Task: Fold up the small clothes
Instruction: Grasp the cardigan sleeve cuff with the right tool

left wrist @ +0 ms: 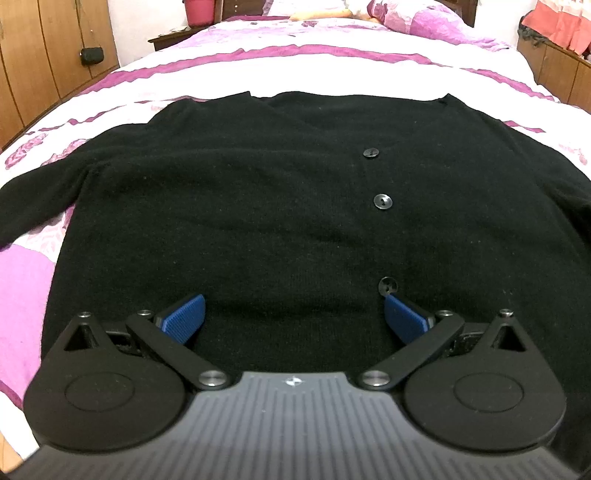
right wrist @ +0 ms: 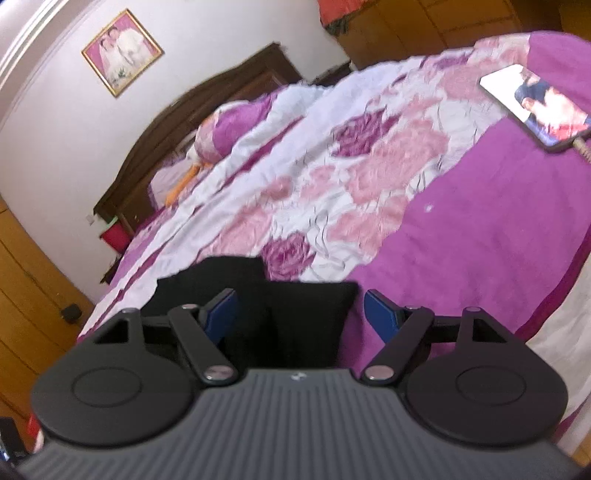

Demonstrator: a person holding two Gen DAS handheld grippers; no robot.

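Note:
A black buttoned cardigan (left wrist: 258,206) lies flat, front up, on the bed, collar away from me and sleeves spread to both sides. My left gripper (left wrist: 293,314) is open and empty, hovering over the cardigan's lower hem, with a button (left wrist: 388,285) just by its right finger. In the right wrist view, my right gripper (right wrist: 299,314) is open, its jaws either side of a black part of the cardigan (right wrist: 295,314), probably a sleeve end. Whether the pads touch the cloth I cannot tell.
The bed has a pink, purple and white floral cover (right wrist: 369,177). A phone (right wrist: 535,107) with a lit screen lies on the bed at the right. Pillows (left wrist: 406,14) and a dark headboard (right wrist: 221,96) are at the far end. Wooden wardrobes (left wrist: 44,55) stand alongside.

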